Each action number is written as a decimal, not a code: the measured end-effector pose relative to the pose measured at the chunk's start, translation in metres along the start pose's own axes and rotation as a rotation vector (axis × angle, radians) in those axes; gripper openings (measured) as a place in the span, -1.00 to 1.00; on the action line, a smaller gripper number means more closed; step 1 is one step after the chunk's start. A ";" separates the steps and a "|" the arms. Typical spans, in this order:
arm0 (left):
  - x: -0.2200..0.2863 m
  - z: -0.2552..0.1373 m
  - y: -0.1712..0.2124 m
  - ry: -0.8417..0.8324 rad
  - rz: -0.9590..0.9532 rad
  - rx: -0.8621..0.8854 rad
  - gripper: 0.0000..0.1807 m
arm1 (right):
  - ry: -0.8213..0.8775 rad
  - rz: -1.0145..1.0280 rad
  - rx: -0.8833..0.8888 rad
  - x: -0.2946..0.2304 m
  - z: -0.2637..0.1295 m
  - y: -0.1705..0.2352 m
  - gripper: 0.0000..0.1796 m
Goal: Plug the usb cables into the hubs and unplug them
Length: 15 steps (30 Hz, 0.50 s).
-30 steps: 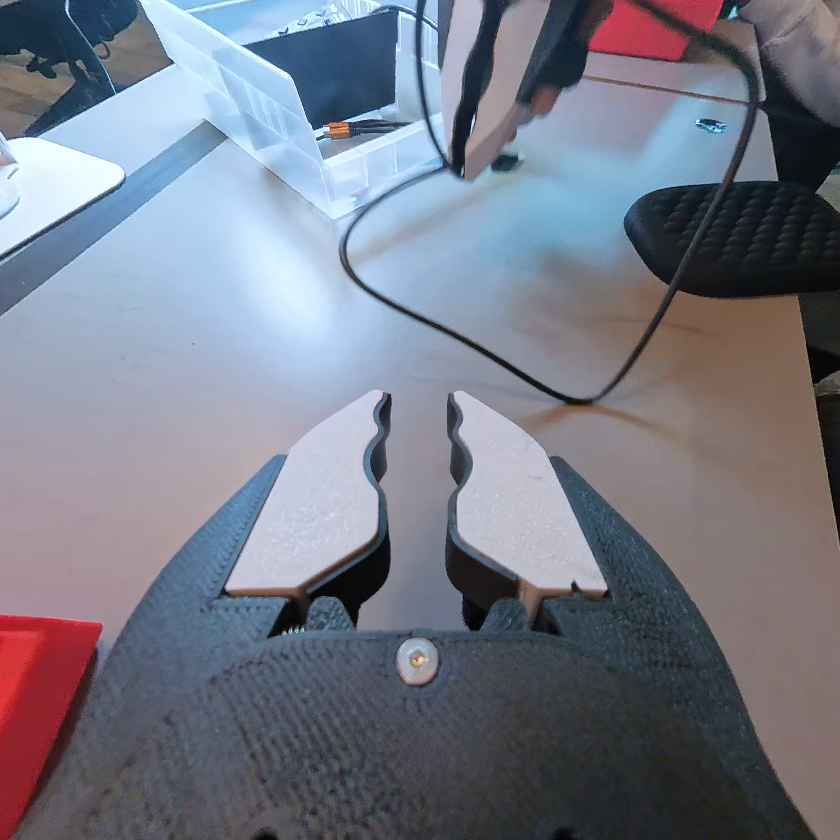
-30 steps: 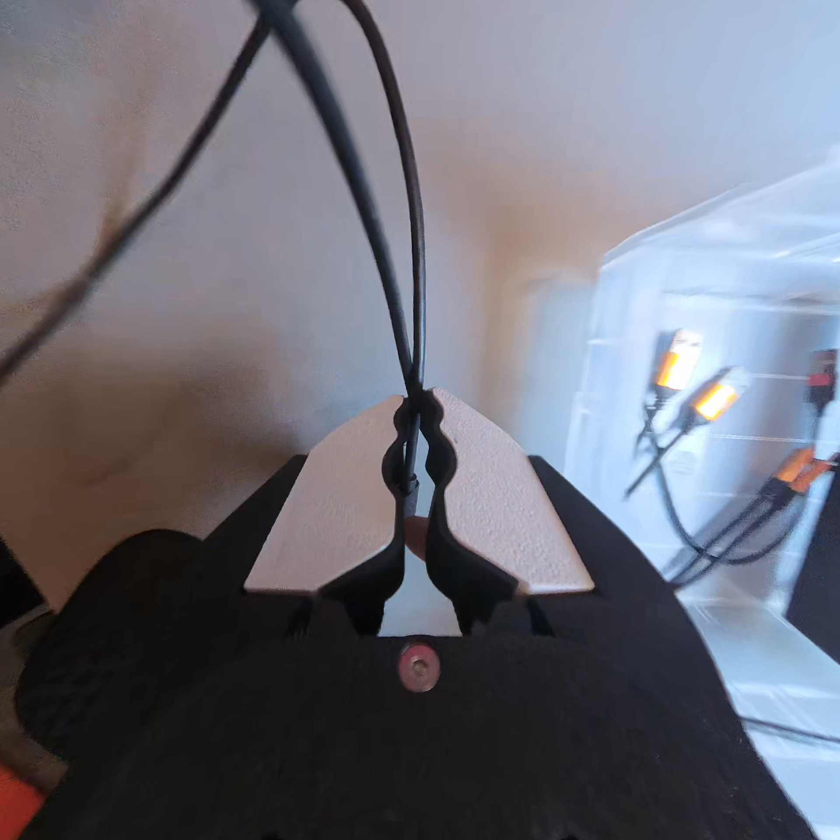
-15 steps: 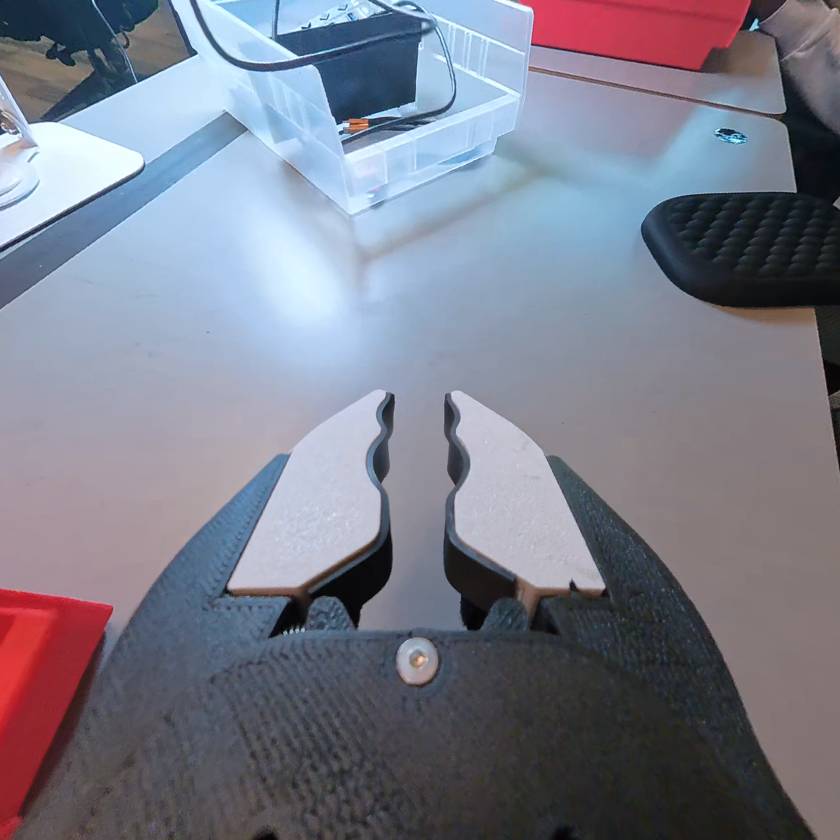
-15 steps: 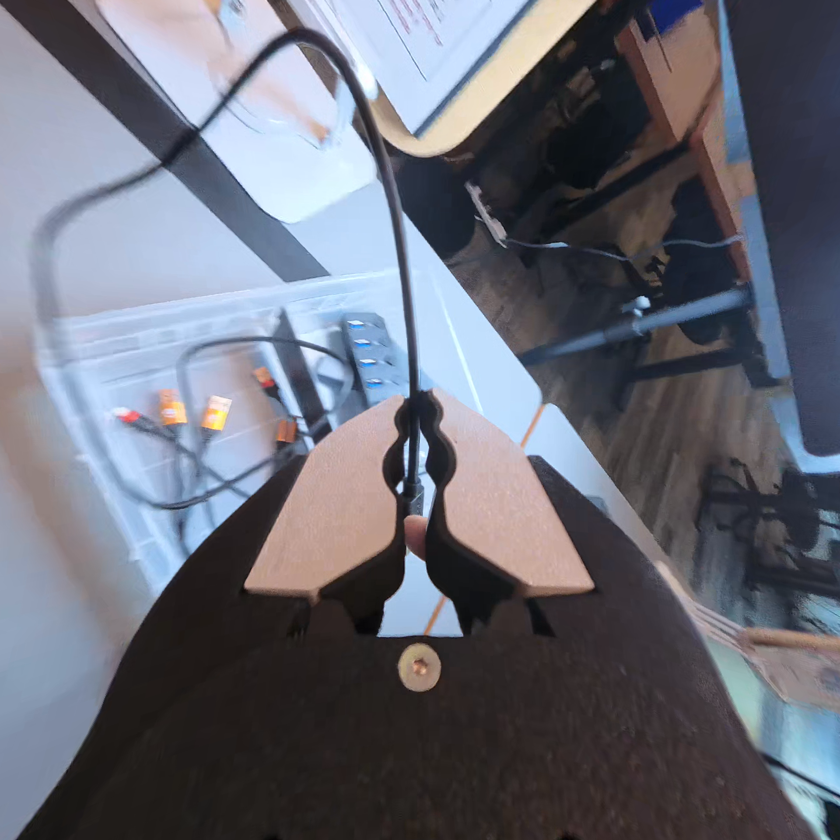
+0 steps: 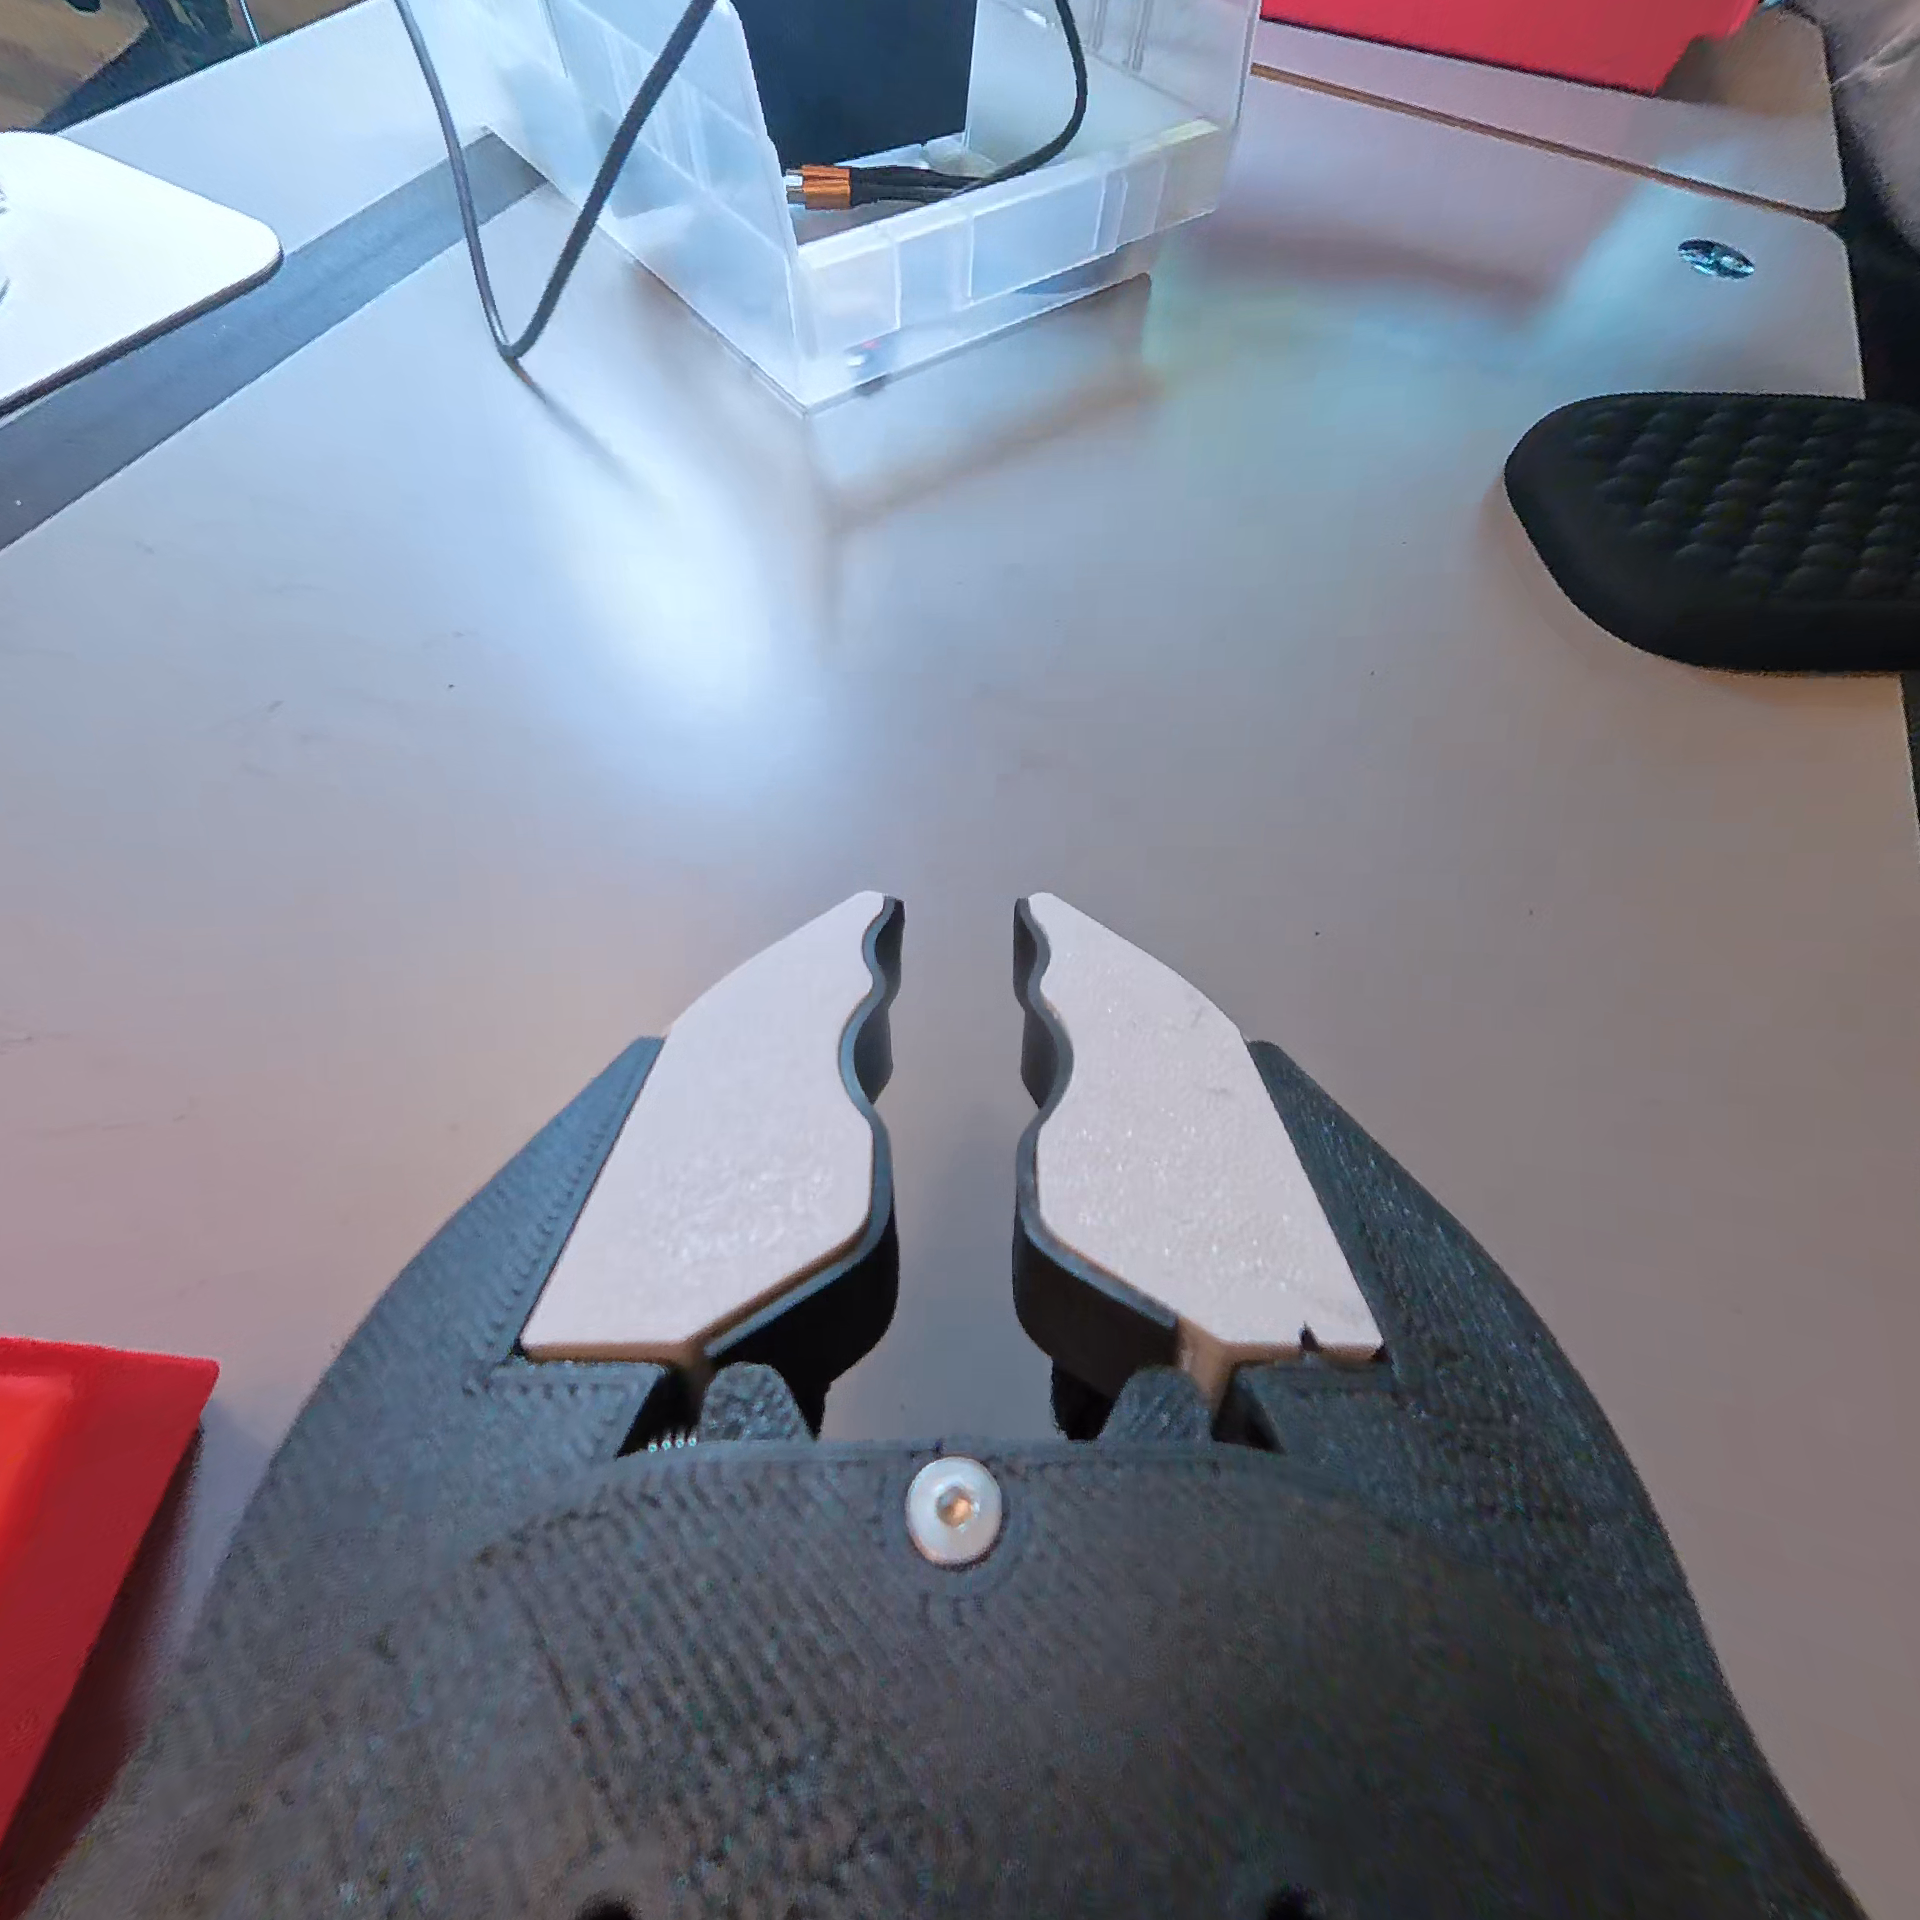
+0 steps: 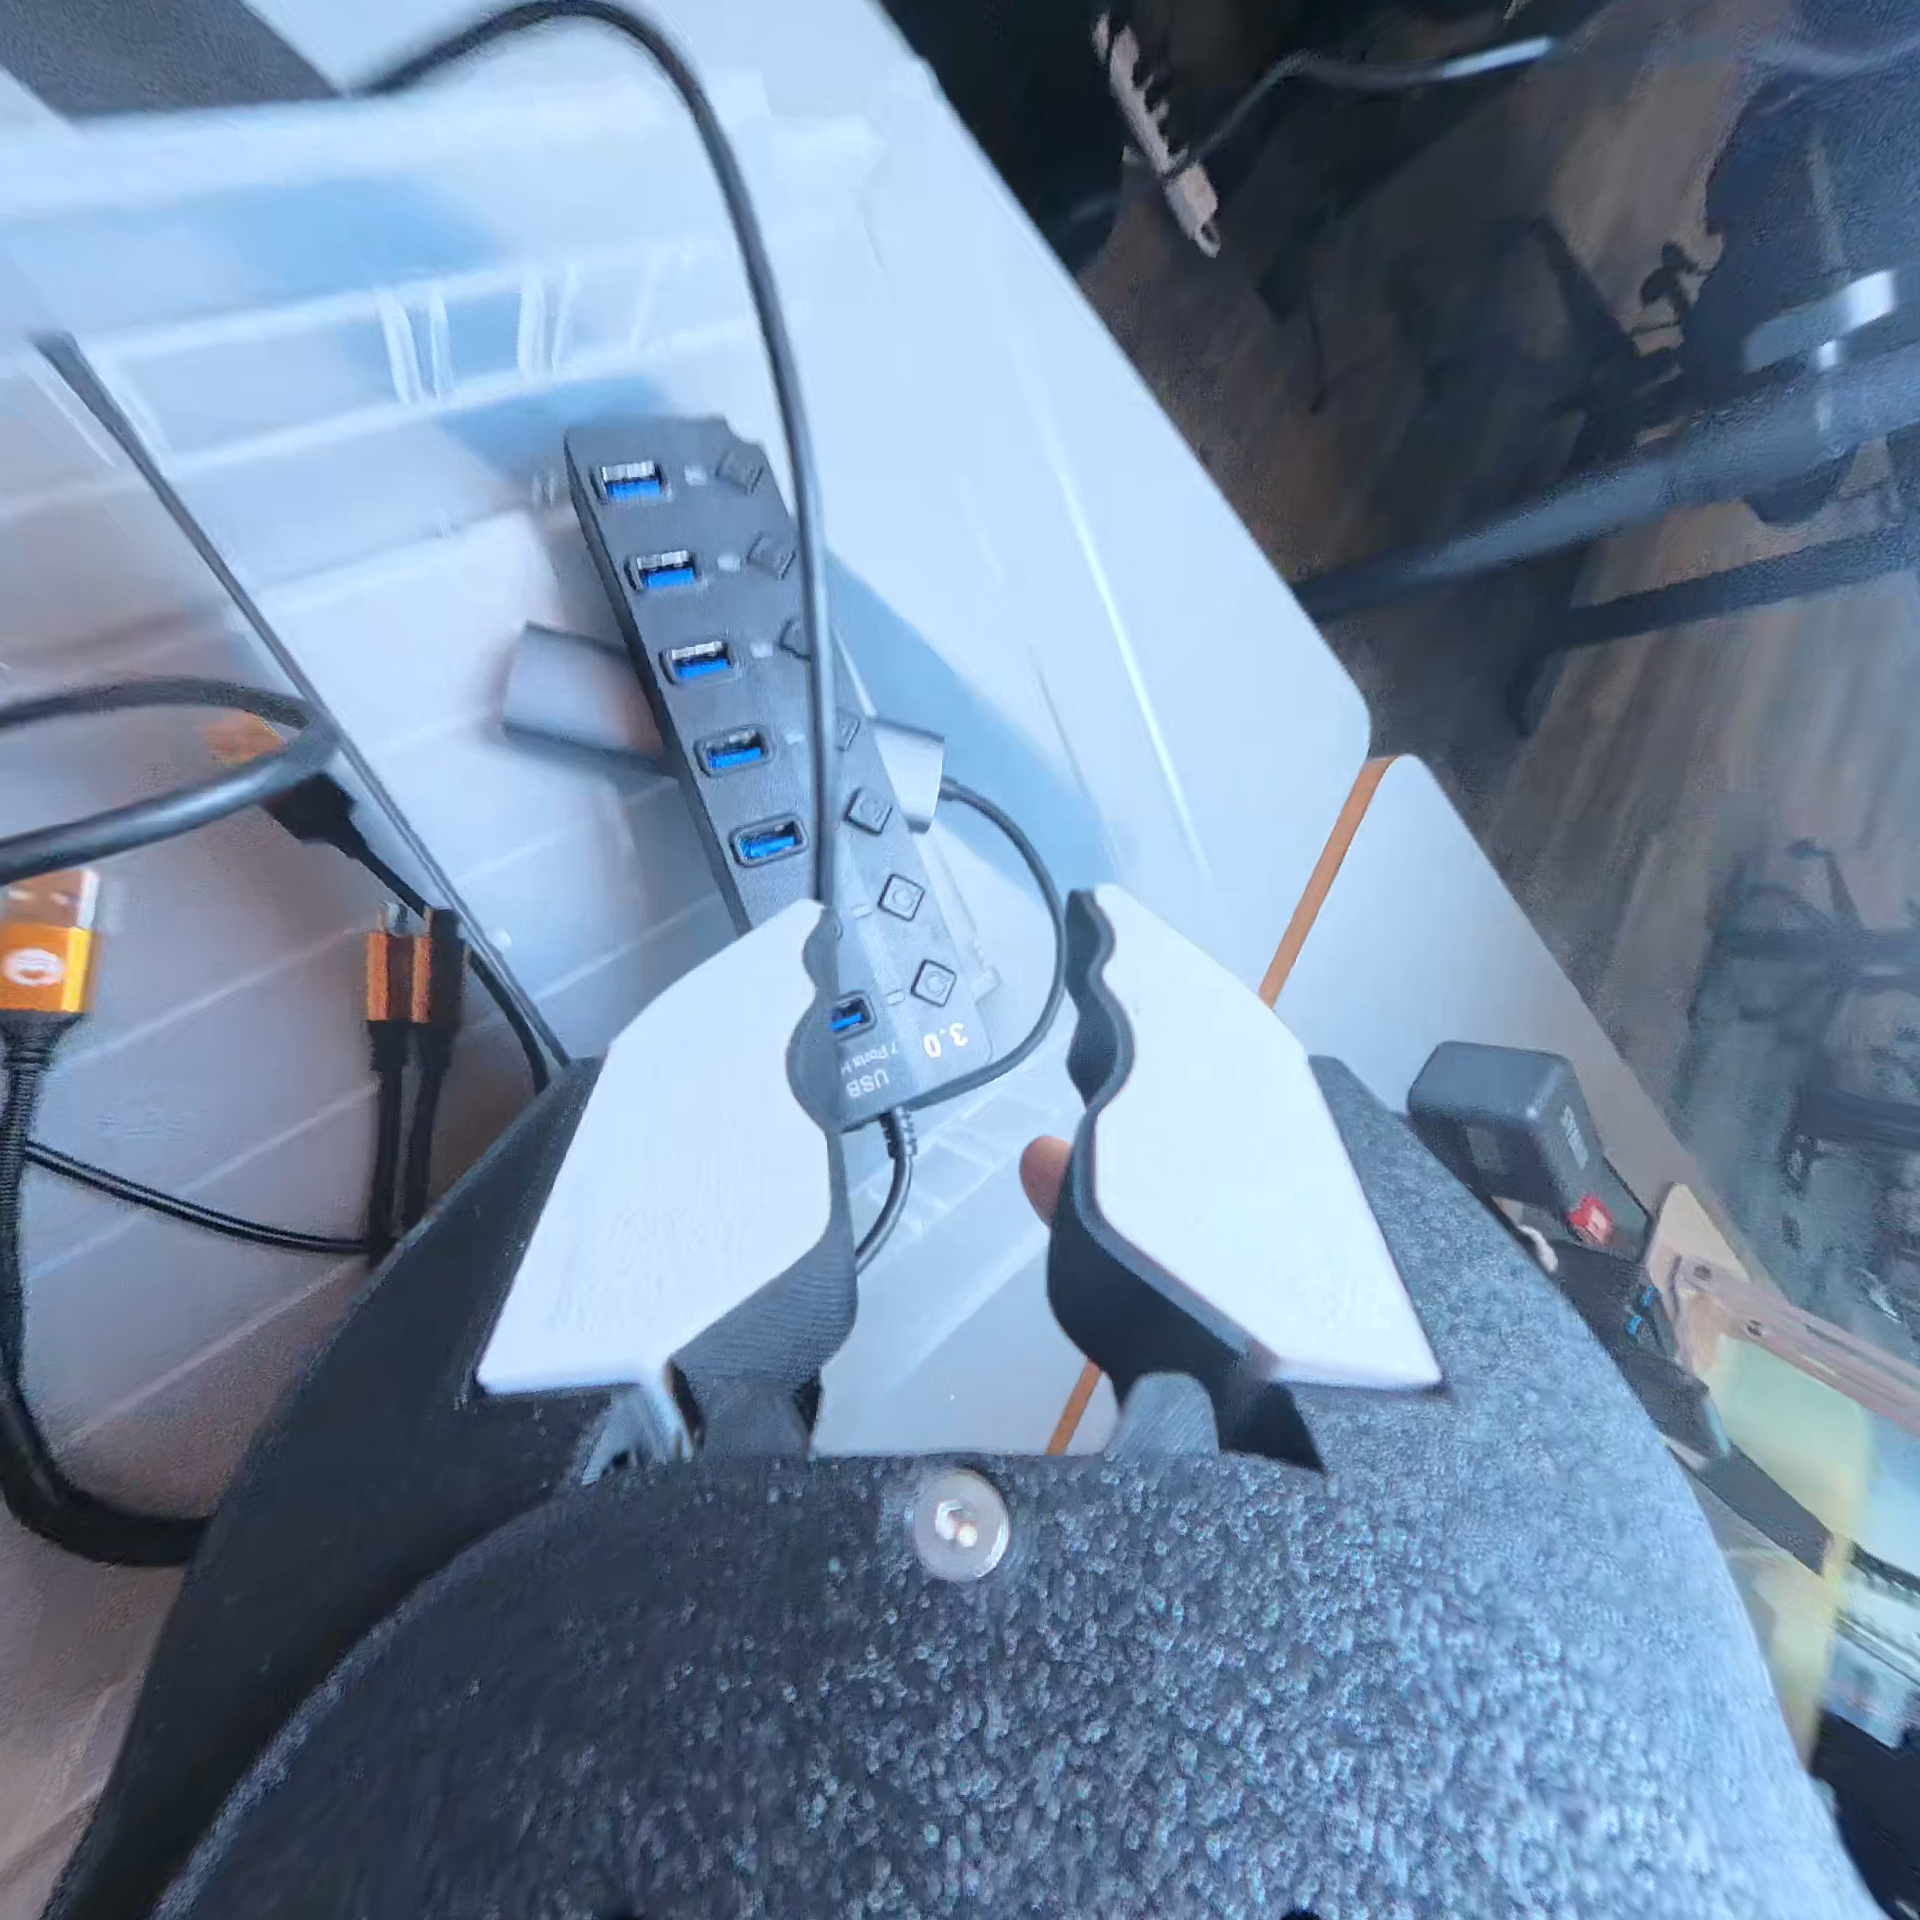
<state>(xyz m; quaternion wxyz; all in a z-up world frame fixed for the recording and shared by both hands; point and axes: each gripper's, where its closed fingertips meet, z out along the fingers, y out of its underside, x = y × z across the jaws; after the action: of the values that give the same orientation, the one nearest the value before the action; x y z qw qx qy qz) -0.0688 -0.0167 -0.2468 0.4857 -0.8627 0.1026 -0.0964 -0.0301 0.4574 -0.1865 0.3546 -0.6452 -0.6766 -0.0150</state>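
The right tongs [image 6: 945,940], clamped on a thin black cable [image 6: 774,343] half a second ago, now stand wide apart over the clear bin [image 6: 343,343], so the cable has been let go: it hangs loose against the inner edge of one finger and runs down across the black hub [image 6: 727,665]. I judge this cable is being returned to the bin, with the unplugging step likely done for it. All 7 blue ports look empty. Orange-collared USB plugs [image 6: 400,977] lie in the neighbouring compartment, past a divider. The left tongs [image 5: 958,920] hold nothing, with a narrow gap between them, low over the tabletop [image 5: 416,727]. There is broad bare room ahead of them, bounded by the bin, a black padded armrest [image 5: 1725,540] at the right edge and a red tray [image 5: 73,1475] close left.
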 end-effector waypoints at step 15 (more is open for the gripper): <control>0.004 0.004 0.006 -0.006 0.038 -0.038 -0.78 | 0.082 -0.950 0.231 -0.138 -0.059 -0.053 -0.90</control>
<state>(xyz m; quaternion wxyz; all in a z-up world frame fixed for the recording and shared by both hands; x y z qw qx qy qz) -0.0642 -0.0177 -0.2536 0.4711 -0.8701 0.1192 -0.0827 -0.0610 0.3008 -0.1881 0.4041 -0.2205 -0.8788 -0.1256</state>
